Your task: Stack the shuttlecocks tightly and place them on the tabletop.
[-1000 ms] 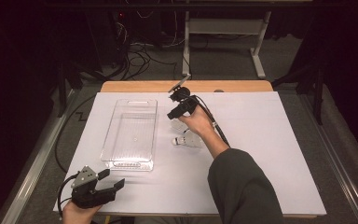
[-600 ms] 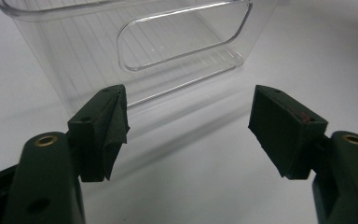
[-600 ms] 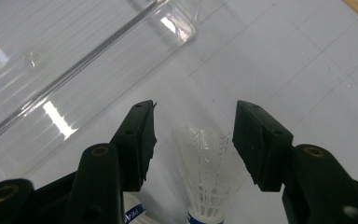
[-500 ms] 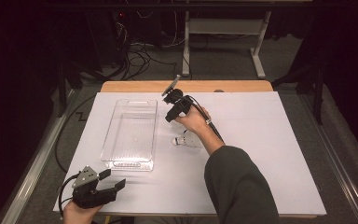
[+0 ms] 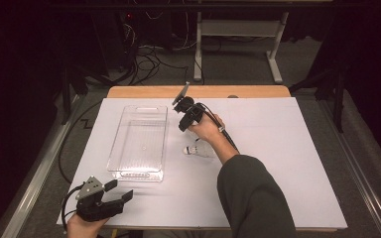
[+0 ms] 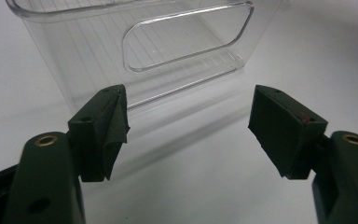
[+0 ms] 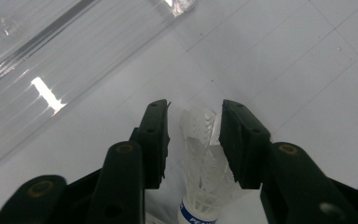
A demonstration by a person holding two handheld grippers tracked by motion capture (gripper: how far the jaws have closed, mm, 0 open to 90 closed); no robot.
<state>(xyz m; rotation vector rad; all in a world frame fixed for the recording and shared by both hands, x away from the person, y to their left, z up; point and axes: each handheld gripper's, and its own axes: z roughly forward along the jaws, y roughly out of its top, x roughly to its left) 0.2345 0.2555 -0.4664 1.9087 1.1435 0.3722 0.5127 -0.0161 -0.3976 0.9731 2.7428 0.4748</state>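
Left hand-held gripper [image 5: 120, 194] sits at the near-left corner of the counter [image 5: 287, 163], jaws wide apart with nothing between them, aimed at the near end wall of the clear bin [image 5: 140, 141]. We'd leave it parked; it isn't needed for this step.

The bin lies lengthwise left of centre, and it looks empty.

The shuttlecock [image 5: 194, 149] rests on the counter just right of the bin, near the right hand. In the right gripper view its white feather skirt [image 7: 204, 154] stands between the 2 jaws with the cork end toward the camera. The right hand-held gripper [image 7: 195, 140] has just been closing. The right pad looks to touch the feathers and the left one shows a small gap, so we'd call it not yet gripped.

Our read: the step is picking up the shuttlecock, probably for the bin.

How to do it well:
- Close slowly and stop at first firm contact, since feathers crush and splay easily.
- Keep the skirt centred between the pads so it doesn't squirt out sideways.
- Lift straight up before moving left, to clear the bin's rim.
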